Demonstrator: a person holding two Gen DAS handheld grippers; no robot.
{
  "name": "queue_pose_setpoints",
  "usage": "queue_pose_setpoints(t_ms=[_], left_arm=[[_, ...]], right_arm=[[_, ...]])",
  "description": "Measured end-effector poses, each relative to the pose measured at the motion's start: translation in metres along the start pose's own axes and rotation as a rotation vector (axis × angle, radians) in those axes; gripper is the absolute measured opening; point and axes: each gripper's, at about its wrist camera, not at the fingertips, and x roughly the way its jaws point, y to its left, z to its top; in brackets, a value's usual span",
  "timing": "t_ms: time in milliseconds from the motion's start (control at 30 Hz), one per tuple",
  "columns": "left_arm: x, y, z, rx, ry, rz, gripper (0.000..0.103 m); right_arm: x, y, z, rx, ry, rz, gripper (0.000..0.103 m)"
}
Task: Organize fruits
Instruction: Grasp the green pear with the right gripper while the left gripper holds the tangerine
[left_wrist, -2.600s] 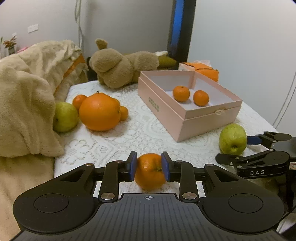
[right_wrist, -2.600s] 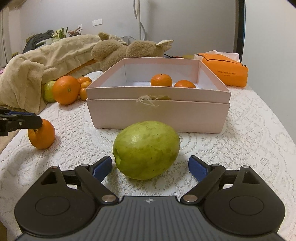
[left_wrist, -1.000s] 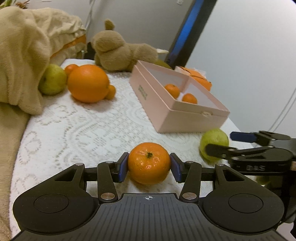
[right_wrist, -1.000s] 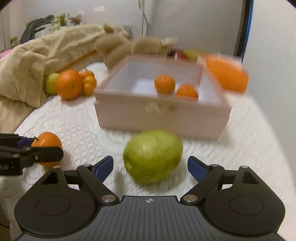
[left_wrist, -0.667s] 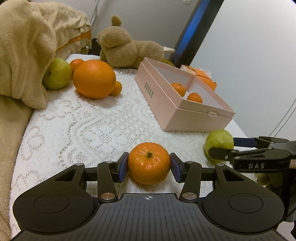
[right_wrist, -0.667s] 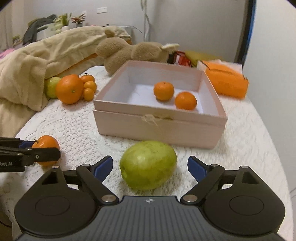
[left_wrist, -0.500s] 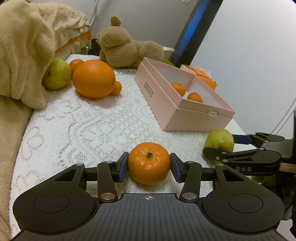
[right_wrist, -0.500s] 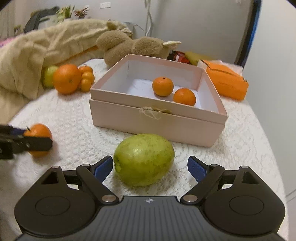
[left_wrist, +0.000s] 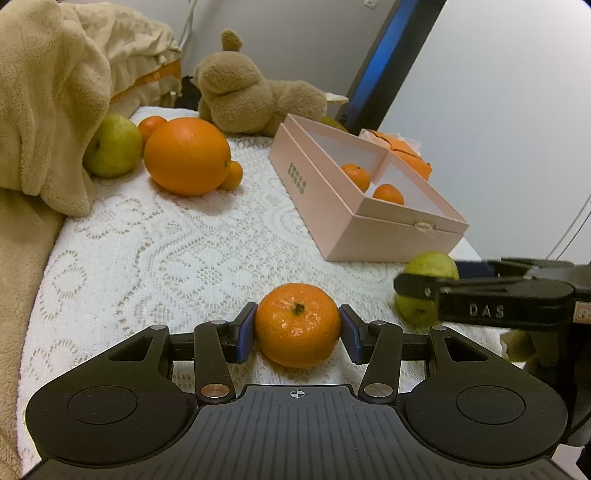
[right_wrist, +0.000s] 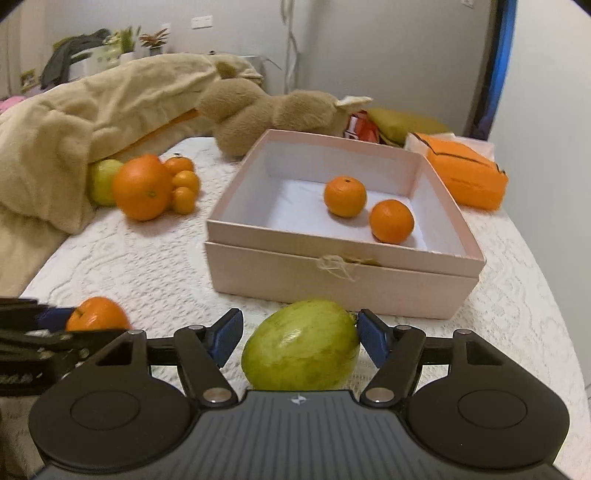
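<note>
The left gripper was clamped on a small orange mandarin, blue pads pressed to both its sides, low over the white lace tablecloth near the cloth's front edge. The right gripper was closing its jaws around a green oval guava; the right pad looked to be at the skin, the left pad stood a little apart.

Straight ahead of the guava, the open pale-pink cardboard box blocked the way, its front wall close behind the fruit. Two small mandarins sat inside it, side by side.

Toward the cloth's far left corner lay a big round orange, a green apple-like fruit half under a beige fleece blanket, and some little oranges. A brown plush toy lay at the far edge.

Only the right wrist view showed the whole floor of the box and the orange pouch beyond it in full. The left wrist view showed the printed side wall of the box.
</note>
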Motion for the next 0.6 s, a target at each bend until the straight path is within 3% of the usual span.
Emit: queue_pose_setpoints(t_ms=[233,500,600], left_arm=[[0.000,0.000,0.000,0.001,0.001,-0.001,0.053],[0.000,-0.001,-0.001,0.009,-0.001,0.001,0.053],[0.001,-0.001,-0.001,0.013,-0.003,0.002,0.053]], right_arm=[[-0.011,-0.011,-0.010,0.079,0.047,0.021,0.068],[-0.018,-0.010,-0.019,0.046,0.022,0.026,0.068],[-0.018,-0.006,-0.023,-0.015,-0.008,-0.003,0.077]])
